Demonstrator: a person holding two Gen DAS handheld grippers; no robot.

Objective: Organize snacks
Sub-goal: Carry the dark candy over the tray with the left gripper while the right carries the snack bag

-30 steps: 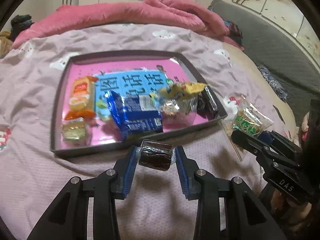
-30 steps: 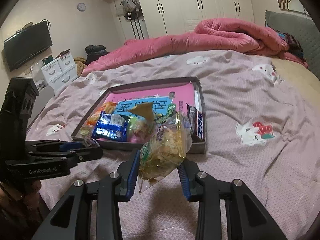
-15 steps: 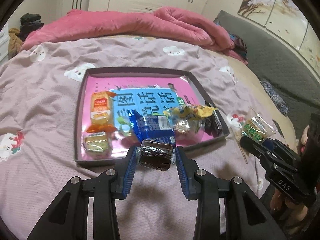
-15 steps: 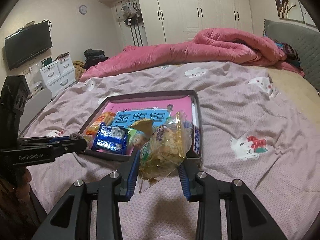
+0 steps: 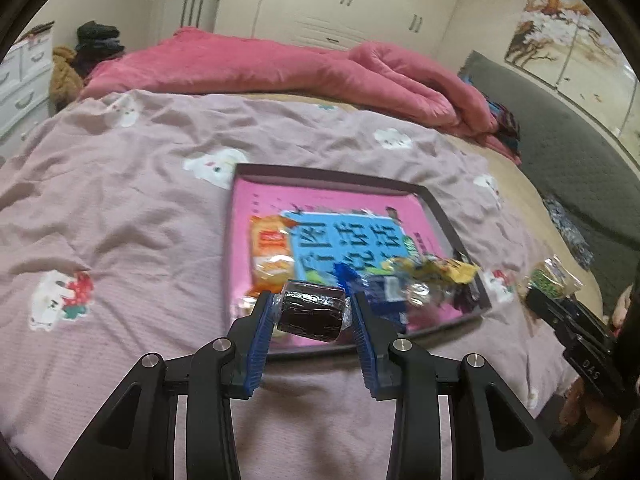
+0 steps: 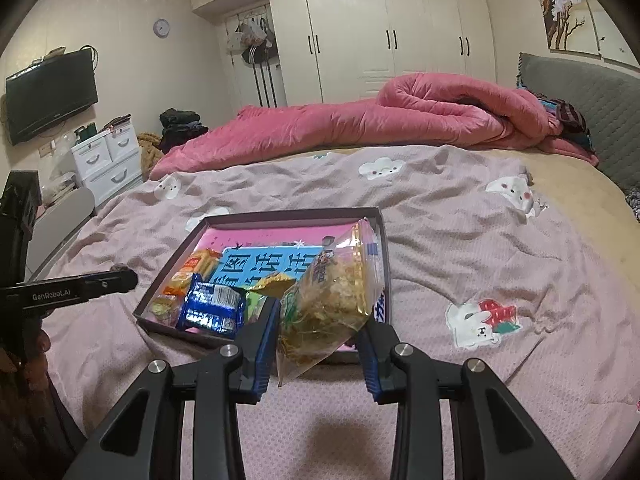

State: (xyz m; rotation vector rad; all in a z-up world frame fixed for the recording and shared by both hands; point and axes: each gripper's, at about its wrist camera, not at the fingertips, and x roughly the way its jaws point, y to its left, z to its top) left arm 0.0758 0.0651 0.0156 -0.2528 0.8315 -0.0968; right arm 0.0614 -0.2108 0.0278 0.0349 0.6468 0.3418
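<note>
While both grippers hang above the near edge of the bed, each has a snack clamped. The left gripper (image 5: 311, 311) has its blue fingers (image 5: 261, 340) pressed on the ends of a dark brown cake (image 5: 312, 312) in clear wrap, held level in the air just in front of the tray (image 5: 236, 216). The right gripper (image 6: 318, 320) has its fingers (image 6: 266, 336) squeezing a clear bag of yellow crisps (image 6: 334, 296), tilted up and hanging over the tray's near right corner. Just beyond, the shallow dark tray sits on the mauve bedsheet (image 6: 460, 240), holding a blue packet (image 6: 212, 312), an orange packet (image 5: 270, 252) on its left side and a yellow wrapper (image 5: 444, 270) to the right, all lying on a pink and blue printed liner (image 5: 344, 240). Farther back, a pink duvet (image 6: 360, 124) is rolled across the bed, with white wardrobes (image 6: 384, 36) behind.
</note>
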